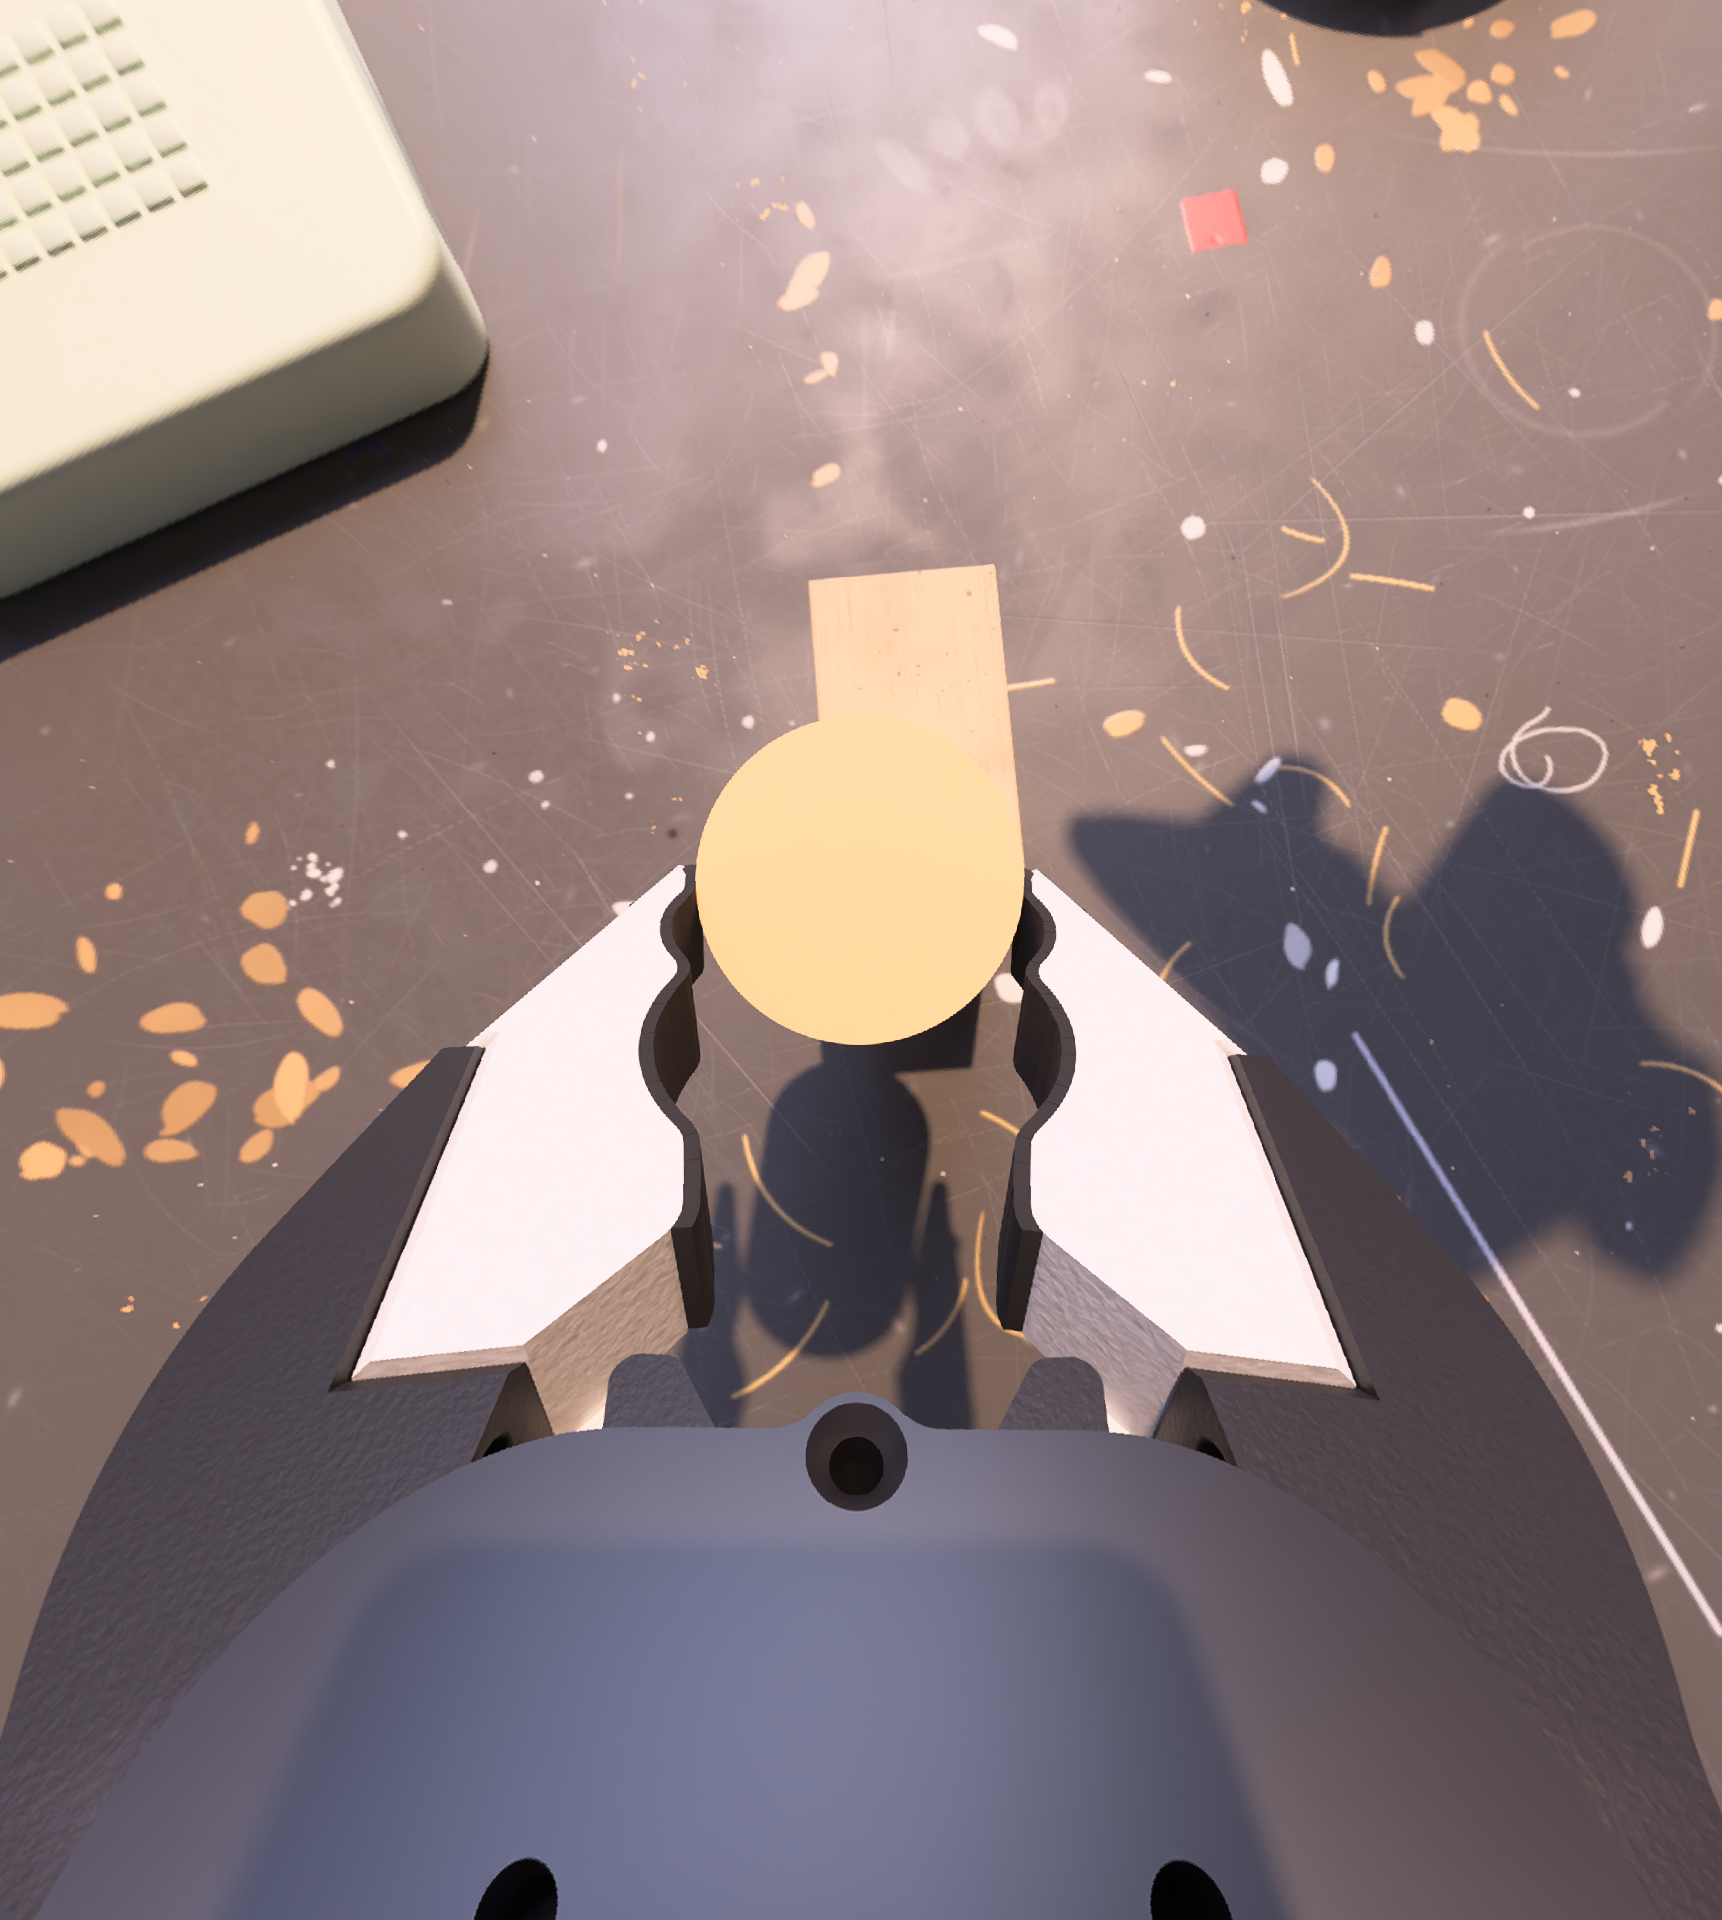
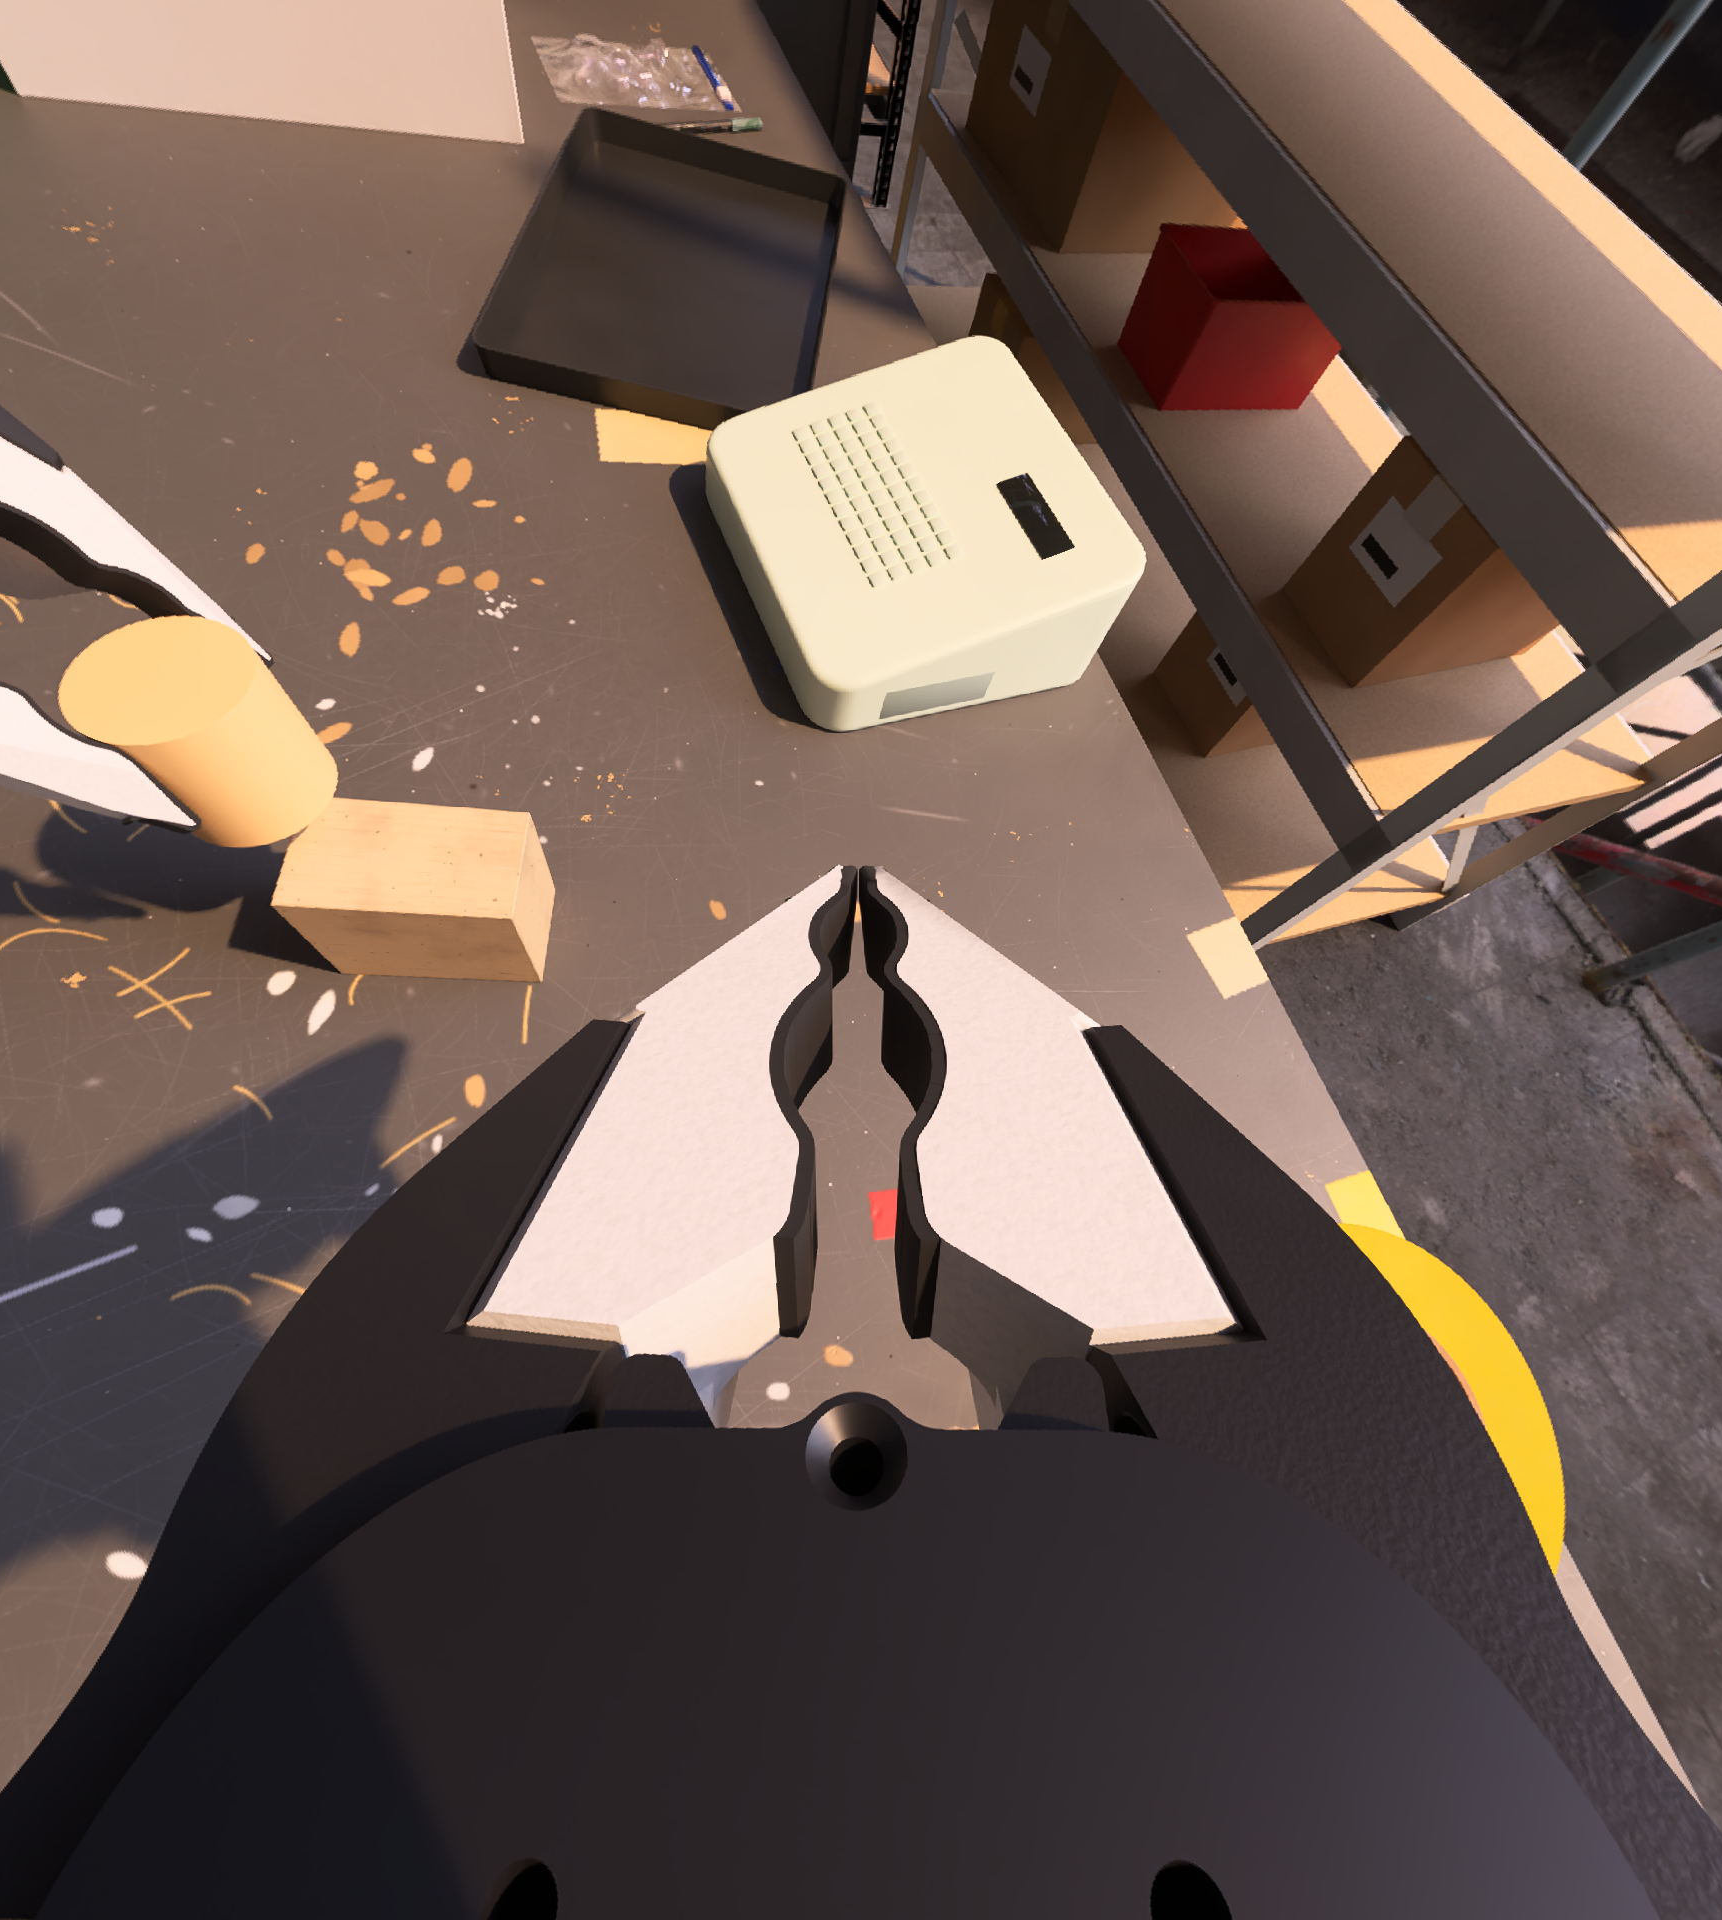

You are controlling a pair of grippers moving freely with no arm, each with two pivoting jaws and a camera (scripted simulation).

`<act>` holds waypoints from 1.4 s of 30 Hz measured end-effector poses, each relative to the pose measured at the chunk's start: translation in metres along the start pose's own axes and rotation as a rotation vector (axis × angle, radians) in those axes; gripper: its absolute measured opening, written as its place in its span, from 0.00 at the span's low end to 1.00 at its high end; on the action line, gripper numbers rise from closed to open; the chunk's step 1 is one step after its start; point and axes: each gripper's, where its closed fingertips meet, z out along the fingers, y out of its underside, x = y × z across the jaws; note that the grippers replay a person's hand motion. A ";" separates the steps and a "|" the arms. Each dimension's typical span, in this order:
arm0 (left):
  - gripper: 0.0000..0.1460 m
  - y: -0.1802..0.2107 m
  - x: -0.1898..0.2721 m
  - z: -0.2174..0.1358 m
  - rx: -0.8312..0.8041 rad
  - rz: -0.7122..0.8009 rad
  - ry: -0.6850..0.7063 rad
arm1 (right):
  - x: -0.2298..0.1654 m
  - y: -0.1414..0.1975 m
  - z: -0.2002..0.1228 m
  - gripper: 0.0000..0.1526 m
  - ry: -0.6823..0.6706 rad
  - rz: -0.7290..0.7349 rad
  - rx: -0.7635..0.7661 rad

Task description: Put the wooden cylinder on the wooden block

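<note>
My left gripper (image 1: pixel 859 883) is shut on the wooden cylinder (image 1: pixel 857 883), upright, its round top facing the camera. The wooden block (image 1: pixel 907 644) lies on the table just beyond and partly under it. In the right wrist view the cylinder (image 2: pixel 202 732) hangs in the left gripper (image 2: pixel 213 727) at the left end of the block (image 2: pixel 421 888), its base about level with the block's top; whether they touch I cannot tell. My right gripper (image 2: pixel 858 875) is shut and empty, hovering to the right of the block.
A cream vented box (image 2: pixel 919 530) (image 1: pixel 109 260) stands behind the block. A black tray (image 2: pixel 670 260) lies farther back. The table's edge (image 2: pixel 1241 935) runs along the right, with shelving (image 2: pixel 1408 520) holding boxes beyond. A small red square (image 1: pixel 1212 218) lies on the paint-spattered table.
</note>
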 end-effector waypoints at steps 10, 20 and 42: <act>0.41 -0.009 -0.002 0.001 0.029 0.001 -0.026 | 0.000 0.000 0.000 0.00 -0.010 0.009 0.008; 0.41 -0.007 -0.003 0.015 0.017 0.046 -0.140 | 0.001 0.000 0.000 0.00 -0.017 0.015 0.014; 0.55 -0.034 0.013 0.052 0.057 0.051 -0.190 | 0.002 0.001 0.001 0.00 -0.024 0.024 0.023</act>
